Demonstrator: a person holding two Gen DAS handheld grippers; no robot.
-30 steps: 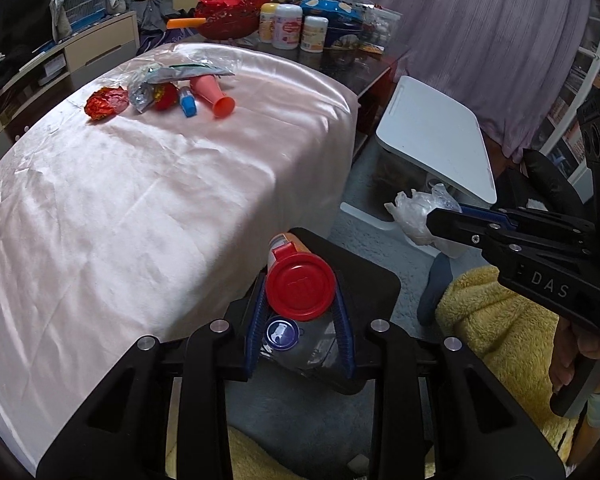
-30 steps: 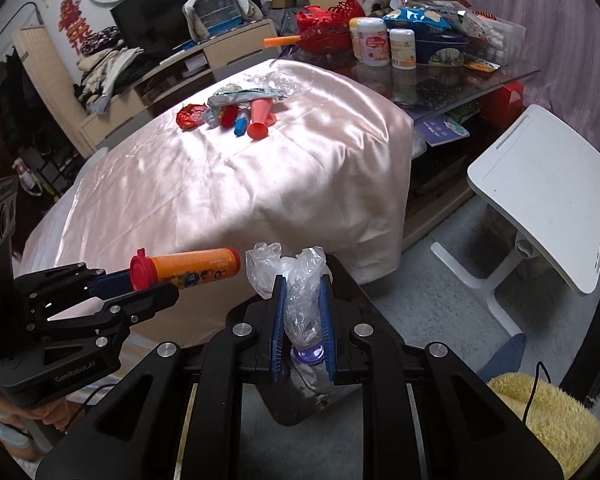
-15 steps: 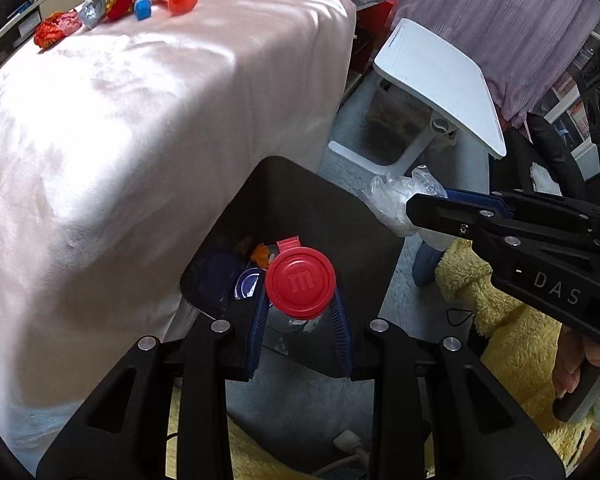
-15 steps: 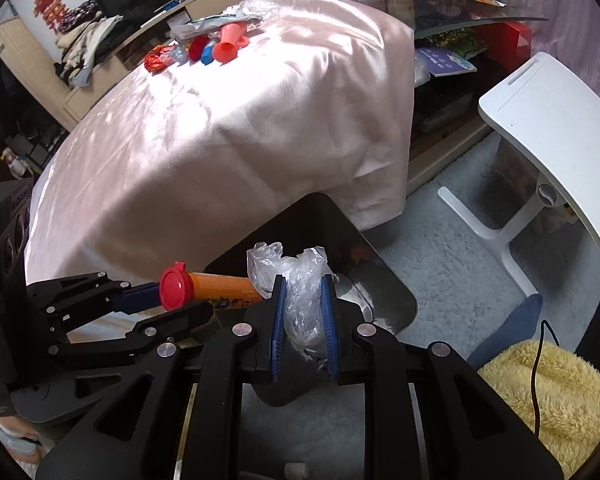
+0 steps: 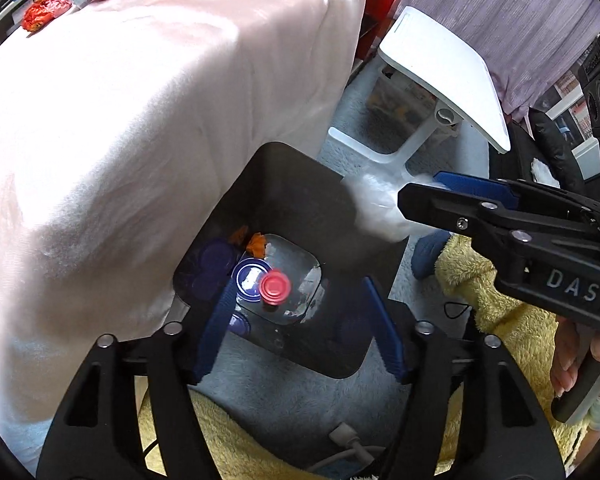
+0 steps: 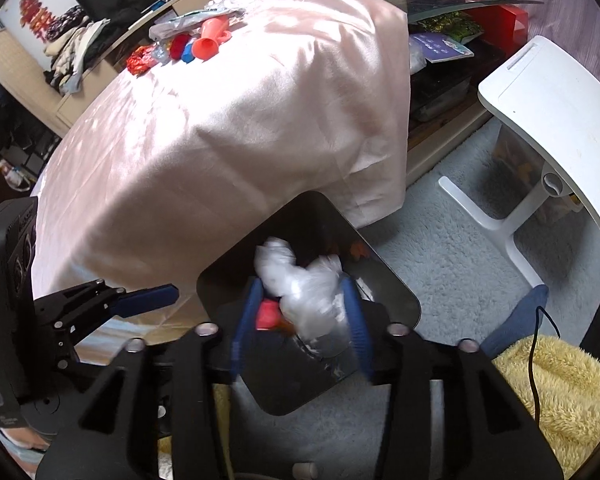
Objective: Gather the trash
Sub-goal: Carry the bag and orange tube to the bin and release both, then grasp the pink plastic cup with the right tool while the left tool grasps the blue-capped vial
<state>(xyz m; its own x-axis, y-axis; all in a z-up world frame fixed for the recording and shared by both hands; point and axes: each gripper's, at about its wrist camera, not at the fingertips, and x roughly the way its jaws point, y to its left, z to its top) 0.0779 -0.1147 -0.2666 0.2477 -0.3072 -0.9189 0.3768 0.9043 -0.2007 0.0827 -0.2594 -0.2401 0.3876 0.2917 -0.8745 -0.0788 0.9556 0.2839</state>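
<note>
A black bin (image 5: 288,168) stands on the floor against the pink-draped table. My left gripper (image 5: 300,328) hangs over it with its jaws opening and nothing between them. The red-capped orange tube (image 5: 275,287) lies down inside the bin among other litter. My right gripper (image 6: 300,320) is over the same bin (image 6: 396,292), jaws opening. The crumpled clear plastic bag (image 6: 304,292) is blurred between its pads, no longer pinched. The left wrist view shows that bag (image 5: 380,208) at the right gripper's tip (image 5: 440,196).
More litter lies at the far end of the pink tablecloth (image 5: 140,100): an orange cone (image 6: 210,40), a blue cap and red and silver wrappers. A white side table (image 6: 548,120) stands to the right on grey carpet. A yellow fluffy blanket (image 5: 480,280) lies beside the bin.
Both grippers sank toward the bin, then their jaws spread. The tube left the left gripper and dropped into the bin. The plastic bag came loose in the right gripper.
</note>
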